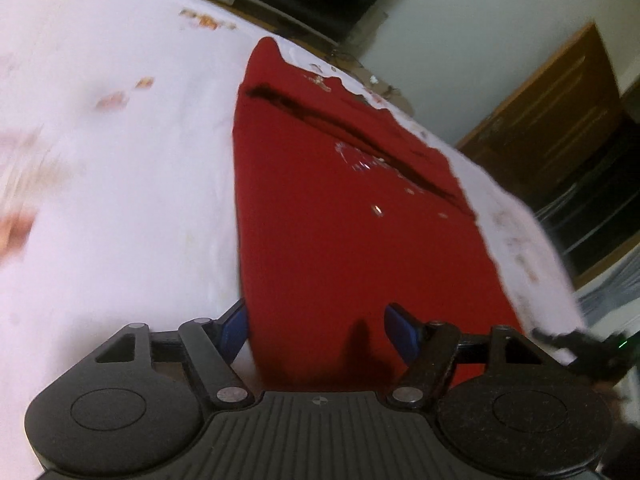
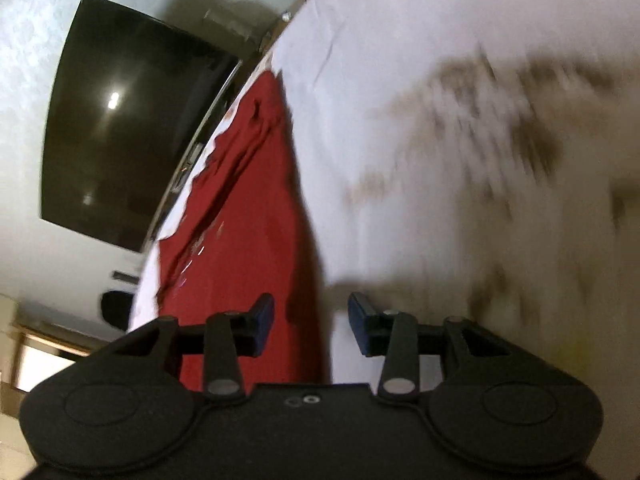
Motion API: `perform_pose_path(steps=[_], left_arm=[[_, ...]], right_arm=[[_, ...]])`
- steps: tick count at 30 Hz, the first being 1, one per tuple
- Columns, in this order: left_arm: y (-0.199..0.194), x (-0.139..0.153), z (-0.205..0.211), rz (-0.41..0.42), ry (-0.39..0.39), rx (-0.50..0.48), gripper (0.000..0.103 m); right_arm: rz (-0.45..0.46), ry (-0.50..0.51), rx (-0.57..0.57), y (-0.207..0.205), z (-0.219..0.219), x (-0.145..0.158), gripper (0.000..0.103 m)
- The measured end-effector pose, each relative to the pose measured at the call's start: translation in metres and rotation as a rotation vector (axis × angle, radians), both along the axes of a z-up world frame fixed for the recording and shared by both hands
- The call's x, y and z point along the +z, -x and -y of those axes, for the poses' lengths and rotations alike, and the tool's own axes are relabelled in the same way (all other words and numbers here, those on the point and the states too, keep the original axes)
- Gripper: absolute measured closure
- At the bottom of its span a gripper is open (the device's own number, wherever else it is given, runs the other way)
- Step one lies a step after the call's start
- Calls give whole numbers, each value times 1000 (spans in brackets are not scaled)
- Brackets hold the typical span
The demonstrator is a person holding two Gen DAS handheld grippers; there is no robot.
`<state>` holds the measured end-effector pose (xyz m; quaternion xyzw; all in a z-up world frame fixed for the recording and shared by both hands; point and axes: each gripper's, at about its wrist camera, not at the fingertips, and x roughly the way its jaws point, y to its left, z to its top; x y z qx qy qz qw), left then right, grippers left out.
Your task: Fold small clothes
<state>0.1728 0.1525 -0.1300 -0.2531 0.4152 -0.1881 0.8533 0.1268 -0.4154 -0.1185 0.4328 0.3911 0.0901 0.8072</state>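
A red garment (image 1: 340,208) with small shiny decorations lies flat on a white patterned sheet (image 1: 120,140). A dark fold line runs across its far part. My left gripper (image 1: 318,330) is open, its blue pads (image 1: 234,330) straddling the garment's near left edge, close above it. In the right wrist view the same red garment (image 2: 256,216) runs away along the sheet's (image 2: 440,160) left side. My right gripper (image 2: 310,326) is open over the garment's near right edge, holding nothing.
A dark TV screen (image 2: 128,120) hangs on the wall beyond the bed edge. A wooden door (image 1: 560,112) and dark shelves (image 1: 592,216) stand at the right. The other gripper's black tip (image 1: 576,344) shows at the garment's right.
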Motion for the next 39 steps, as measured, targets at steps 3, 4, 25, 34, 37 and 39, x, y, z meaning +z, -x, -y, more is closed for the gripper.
perform_pose_path(steps=[3, 4, 25, 34, 37, 39], left_arm=[[28, -11, -13, -39, 162, 6, 32], [34, -15, -14, -51, 194, 7, 32], [52, -35, -4, -54, 222, 78, 100], [81, -46, -26, 5, 231, 122, 100], [80, -41, -23, 9, 208, 120, 100], [79, -41, -22, 13, 224, 136, 100]], right_arm=[[-16, -29, 11, 25, -9, -1, 62], [-20, -31, 17, 33, -13, -2, 62], [10, -55, 84, 36, -72, -16, 97], [60, 151, 118, 53, -65, 6, 99], [61, 129, 96, 53, -63, 0, 98], [70, 159, 101, 54, -68, 4, 98]])
